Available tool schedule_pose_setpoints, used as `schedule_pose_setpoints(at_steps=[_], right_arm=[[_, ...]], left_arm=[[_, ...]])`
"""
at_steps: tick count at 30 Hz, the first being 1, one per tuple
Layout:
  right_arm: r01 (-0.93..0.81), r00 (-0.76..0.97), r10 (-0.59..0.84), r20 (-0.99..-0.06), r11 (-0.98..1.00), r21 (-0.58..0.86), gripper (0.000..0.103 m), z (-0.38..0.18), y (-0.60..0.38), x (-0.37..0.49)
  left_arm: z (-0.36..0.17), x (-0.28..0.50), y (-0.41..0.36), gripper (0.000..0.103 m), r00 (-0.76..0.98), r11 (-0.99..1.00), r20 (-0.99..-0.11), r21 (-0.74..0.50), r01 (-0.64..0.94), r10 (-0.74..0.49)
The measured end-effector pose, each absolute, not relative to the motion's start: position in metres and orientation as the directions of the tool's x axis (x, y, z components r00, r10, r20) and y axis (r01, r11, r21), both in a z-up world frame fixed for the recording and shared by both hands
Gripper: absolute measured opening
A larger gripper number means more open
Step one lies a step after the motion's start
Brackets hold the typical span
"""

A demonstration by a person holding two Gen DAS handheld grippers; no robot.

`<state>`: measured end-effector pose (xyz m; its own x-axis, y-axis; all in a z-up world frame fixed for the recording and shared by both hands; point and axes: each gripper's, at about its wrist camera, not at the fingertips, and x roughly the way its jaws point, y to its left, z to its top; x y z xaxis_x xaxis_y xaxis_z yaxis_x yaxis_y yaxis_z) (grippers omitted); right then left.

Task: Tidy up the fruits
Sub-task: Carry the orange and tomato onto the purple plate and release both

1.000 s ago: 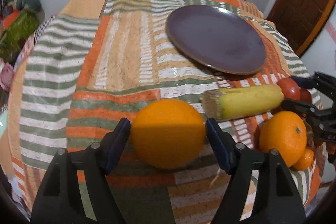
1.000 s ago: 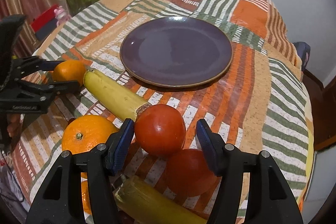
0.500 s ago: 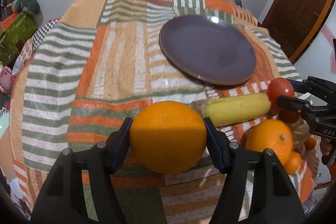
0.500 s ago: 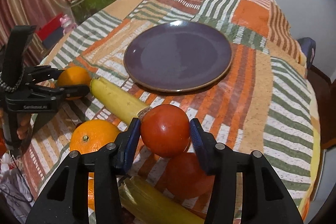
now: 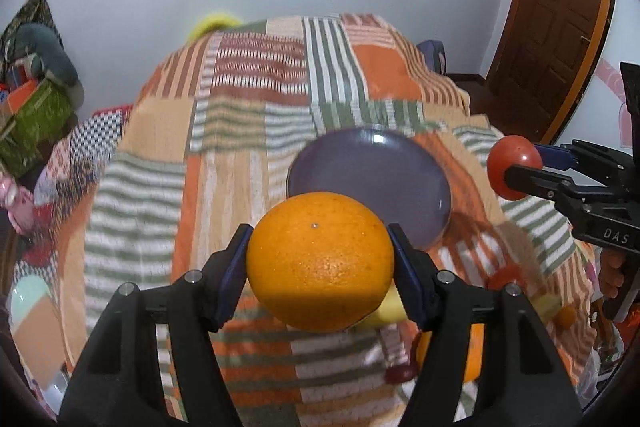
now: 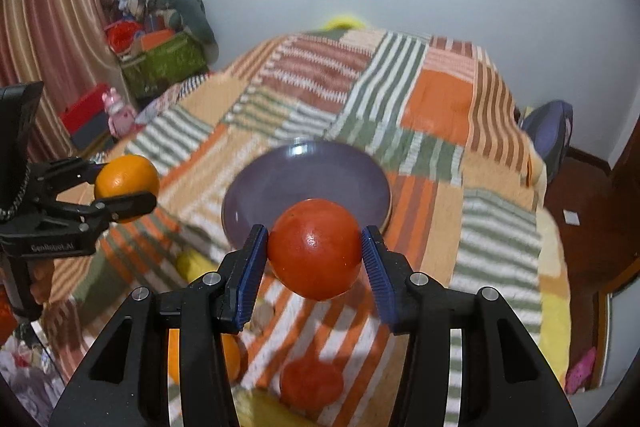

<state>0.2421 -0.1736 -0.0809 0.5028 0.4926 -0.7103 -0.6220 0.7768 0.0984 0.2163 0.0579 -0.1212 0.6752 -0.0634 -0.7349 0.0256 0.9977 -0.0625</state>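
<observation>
My left gripper (image 5: 320, 263) is shut on a large orange (image 5: 320, 261) and holds it in the air above the striped tablecloth, short of the purple plate (image 5: 384, 171). It also shows in the right wrist view (image 6: 124, 193) with the orange (image 6: 126, 181). My right gripper (image 6: 314, 259) is shut on a red tomato (image 6: 314, 249), lifted near the plate (image 6: 308, 175). The tomato also shows in the left wrist view (image 5: 514, 167). The plate is bare.
On the cloth near me lie a second tomato (image 6: 312, 381), another orange (image 6: 230, 353), yellow bananas (image 5: 388, 309) and a small orange fruit (image 5: 566, 317). Boxes and bags (image 6: 160, 59) stand at the left wall. A wooden door (image 5: 556, 15) is at the right.
Both grippers have risen off the cloth with their fruits, the left with the orange, the right with the tomato. The plate and the other fruits now lie lower and farther.
</observation>
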Motion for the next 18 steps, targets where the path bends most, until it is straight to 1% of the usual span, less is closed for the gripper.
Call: schedule_pose_setpoints(at_steps=[6, 10, 18], right_arm=[[-0.618, 0.531, 0.503, -0.682, 0.780, 0.094, 0.045, -0.074, -0.160, 0.260], [-0.612, 0.542, 0.499, -0.676, 0.786, 0.090, 0.045, -0.078, -0.152, 0.274], [-0.606, 0.511, 0.495, -0.703, 0.787, 0.113, 0.045, -0.097, -0.137, 0.307]], left_arm=[[-0.108, 0.243, 0.053, 0.065, 0.701, 0.998, -0.710, -0.044, 0.039, -0.059], [-0.111, 0.259, 0.051, 0.065, 0.704, 0.998, -0.708, -0.041, 0.047, -0.062], [-0.135, 0.300, 0.055, 0.065, 0.674, 0.998, -0.736, -0.056, 0.032, -0.063]])
